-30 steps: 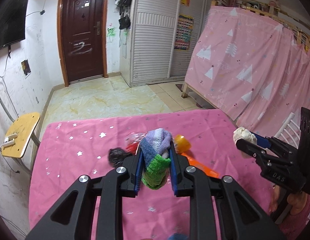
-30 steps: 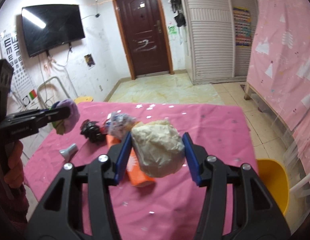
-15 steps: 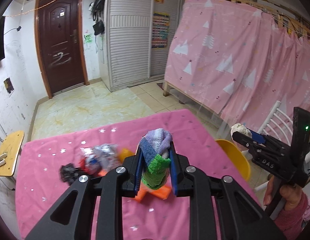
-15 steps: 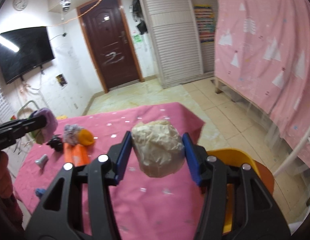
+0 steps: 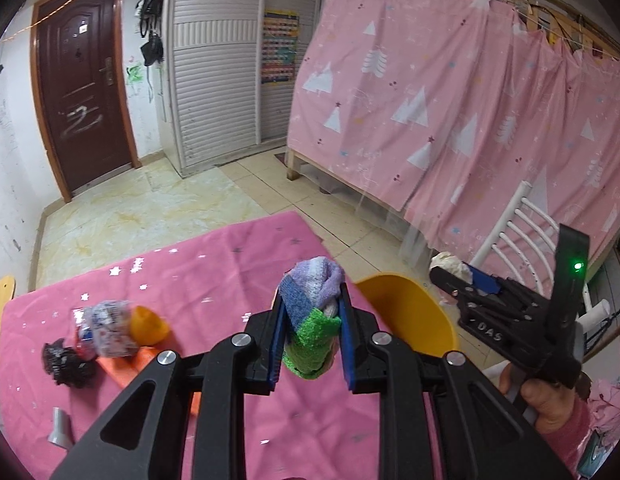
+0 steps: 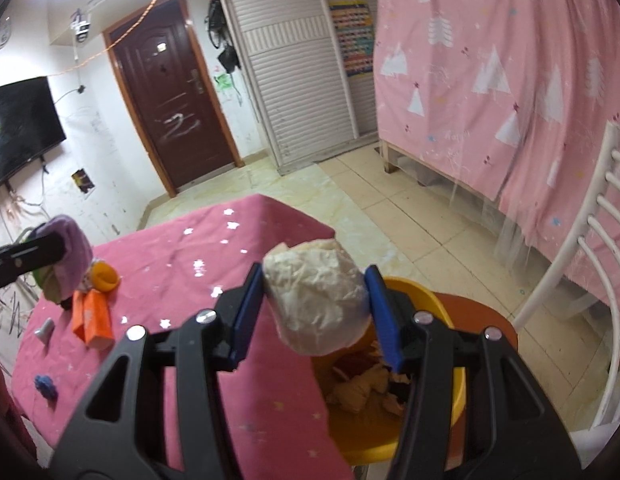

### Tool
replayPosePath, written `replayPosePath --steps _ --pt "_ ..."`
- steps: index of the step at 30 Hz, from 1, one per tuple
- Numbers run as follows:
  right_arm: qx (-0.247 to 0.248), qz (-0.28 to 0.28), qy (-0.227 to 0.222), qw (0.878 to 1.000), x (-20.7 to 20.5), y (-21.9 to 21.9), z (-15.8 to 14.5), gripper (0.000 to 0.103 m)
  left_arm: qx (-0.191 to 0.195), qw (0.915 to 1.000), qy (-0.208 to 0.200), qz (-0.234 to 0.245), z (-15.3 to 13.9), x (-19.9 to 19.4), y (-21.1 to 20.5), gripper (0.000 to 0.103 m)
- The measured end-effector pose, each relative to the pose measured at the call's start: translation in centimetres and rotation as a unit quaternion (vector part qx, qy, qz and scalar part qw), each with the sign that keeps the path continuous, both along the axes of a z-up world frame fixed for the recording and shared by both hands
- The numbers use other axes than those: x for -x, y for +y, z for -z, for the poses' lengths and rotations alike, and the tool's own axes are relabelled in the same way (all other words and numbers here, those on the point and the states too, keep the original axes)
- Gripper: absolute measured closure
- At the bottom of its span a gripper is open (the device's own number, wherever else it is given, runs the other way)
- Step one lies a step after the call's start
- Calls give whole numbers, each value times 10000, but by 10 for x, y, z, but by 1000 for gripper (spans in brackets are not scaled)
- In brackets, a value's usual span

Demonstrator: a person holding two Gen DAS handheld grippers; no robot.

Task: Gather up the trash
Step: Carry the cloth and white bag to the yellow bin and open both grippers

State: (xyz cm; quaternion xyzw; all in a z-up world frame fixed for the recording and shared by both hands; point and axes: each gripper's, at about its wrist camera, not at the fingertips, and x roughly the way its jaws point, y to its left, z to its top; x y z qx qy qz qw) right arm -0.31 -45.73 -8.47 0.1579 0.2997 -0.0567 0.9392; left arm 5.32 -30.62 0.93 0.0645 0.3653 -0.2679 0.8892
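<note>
Your left gripper (image 5: pixel 312 338) pinches a striped cloth wad (image 5: pixel 312 312) over the pink table (image 5: pixel 230 264) | your right gripper (image 6: pixel 316 314) clamps a crumpled white paper ball (image 6: pixel 316 300); the yellow bin (image 6: pixel 428 300) sits at 5 o'clock below it | loose trash (image 5: pixel 110 328) lies at 9 o'clock of your left claw

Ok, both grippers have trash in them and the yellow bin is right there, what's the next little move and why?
Probably open the right gripper. Its crumpled paper ball hangs over the yellow bin, which already holds scraps, so it should drop straight in. The left gripper, shut on a striped sock, looks short of the rim, above the pink tablecloth.
</note>
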Motion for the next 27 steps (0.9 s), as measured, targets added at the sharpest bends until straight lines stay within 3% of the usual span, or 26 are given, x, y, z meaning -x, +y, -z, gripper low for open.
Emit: replayPosePath --steps 10,14,27 --pt "-296 236 212 9991 -1 -28 20 53 -58 9994 166 295 9 4 -53 88" --pt "-487 199 154 9985 1 -36 22 44 -89 9990 233 366 14 3 -68 88" --pt "-613 752 -22 9953 15 -68 19 44 -41 9974 463 544 25 -1 -99 88"
